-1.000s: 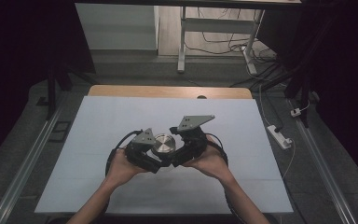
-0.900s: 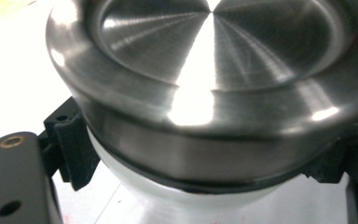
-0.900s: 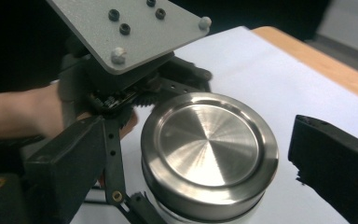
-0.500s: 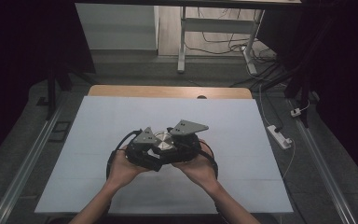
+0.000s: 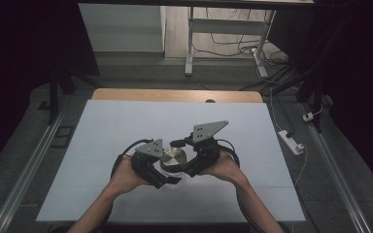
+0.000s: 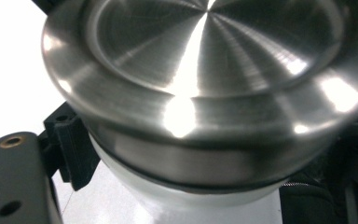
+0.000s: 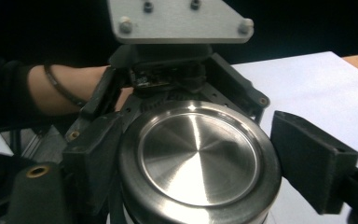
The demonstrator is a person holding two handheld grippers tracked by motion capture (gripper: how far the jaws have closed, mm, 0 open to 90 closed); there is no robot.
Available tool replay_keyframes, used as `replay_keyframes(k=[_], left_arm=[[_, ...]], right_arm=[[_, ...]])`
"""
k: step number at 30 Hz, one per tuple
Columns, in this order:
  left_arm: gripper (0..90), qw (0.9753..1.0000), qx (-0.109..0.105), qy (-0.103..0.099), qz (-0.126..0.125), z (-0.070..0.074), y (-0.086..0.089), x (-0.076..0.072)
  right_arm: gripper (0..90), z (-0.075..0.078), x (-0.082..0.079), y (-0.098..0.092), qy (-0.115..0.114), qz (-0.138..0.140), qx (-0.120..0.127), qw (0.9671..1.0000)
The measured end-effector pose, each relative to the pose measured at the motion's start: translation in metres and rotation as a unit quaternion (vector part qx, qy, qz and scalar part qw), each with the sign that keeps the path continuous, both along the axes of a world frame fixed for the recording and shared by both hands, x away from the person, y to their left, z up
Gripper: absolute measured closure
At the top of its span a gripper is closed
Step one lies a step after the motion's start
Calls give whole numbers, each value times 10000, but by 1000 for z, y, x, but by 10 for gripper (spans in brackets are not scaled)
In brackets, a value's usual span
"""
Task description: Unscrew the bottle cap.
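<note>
So the room is dark all round, with a grey floor (image 5: 141, 68), a white-legged stand (image 5: 190, 43) behind the table and loose cables (image 5: 233, 46) trailing across the floor near it. There's a power strip (image 5: 291, 141) on the floor off the table's right edge. The table (image 5: 252, 141) is covered by a pale blue-white sheet, with a strip of bare wood (image 5: 175, 95) showing at the far end.

Near the middle of the sheet, a bit toward the person's side, sits the jar (image 5: 173, 161): a whitish body with a round brushed-steel lid (image 7: 198, 158) that has a shallow dished centre and a bright radial sheen. It stands upright.

The left gripper (image 5: 162, 167) is clamped on the jar just below the lid, pads against both sides as seen from the right gripper view. The right gripper (image 5: 187, 162) is spread wide around the lid, one foam pad (image 7: 314, 165) clearly standing off it. Both hands are close together, almost touching the jar from either side.
</note>
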State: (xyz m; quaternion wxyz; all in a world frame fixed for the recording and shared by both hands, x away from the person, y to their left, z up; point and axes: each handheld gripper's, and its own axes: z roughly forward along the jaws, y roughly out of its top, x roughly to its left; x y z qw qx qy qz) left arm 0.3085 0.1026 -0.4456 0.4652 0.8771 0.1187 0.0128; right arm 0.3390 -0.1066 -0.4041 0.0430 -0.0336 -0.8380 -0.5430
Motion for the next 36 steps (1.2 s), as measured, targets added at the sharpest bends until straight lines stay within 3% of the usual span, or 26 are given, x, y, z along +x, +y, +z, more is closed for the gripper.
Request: replay_keyframes(k=[1,2,3,4,5,8,9,11,12,14,16,21,24,28,30,31,32,35,36], left_arm=[[152,9997,-42,22,219,1,0,0],[152,9997,-42,22,219,1,0,0],[152,9987,-33,-9,506,2,2,1],[152,9987,-33,-9,506,2,2,1],[152,9966,-8,-41,822,3,5,3],[152,9920,-4,-61,1259,2,9,5],[152,9920,-4,-61,1259,2,9,5],[152,9892,-6,-55,1465,1,12,7],[152,9892,-6,-55,1465,1,12,7],[152,9893,-33,-58,1456,2,11,7],[152,9897,-42,-60,1431,2,11,6],[152,9935,-164,-37,1129,3,7,4],[152,9947,-187,-33,1015,4,6,2],[152,9958,-276,64,867,5,8,3],[152,9969,-269,80,730,6,8,2],[152,9974,-297,110,654,6,8,2],[152,9977,-339,137,578,7,8,2],[152,9985,-397,146,338,8,8,1],[152,9988,-390,131,282,9,7,0]], right_arm=[[145,0,0,0,11,-138,-21,9999],[121,2,0,1,-7,-344,-47,9994],[114,4,-1,2,-75,-529,-52,9986],[107,7,-2,2,-148,-749,-86,9970],[98,9,-4,4,-240,-954,-148,9950],[97,15,-11,7,-483,-1514,-221,9871],[97,15,-11,7,-483,-1514,-221,9871],[108,17,-14,10,-262,-1839,-118,9825],[108,17,-14,10,-262,-1839,-118,9825],[119,14,-16,16,76,-2032,-105,9791],[118,12,-18,19,117,-2112,-134,9773],[124,10,-22,26,46,-2262,-222,9738],[189,10,-28,29,-257,-2322,-328,9718],[193,12,-28,28,-283,-2226,-312,9740],[194,15,-27,26,-326,-1959,-358,9794],[194,15,-27,26,-326,-1959,-358,9794],[194,17,-26,23,-320,-1716,-316,9841],[194,18,-20,17,-187,-1213,-228,9922],[194,18,-20,17,-187,-1213,-228,9922]])
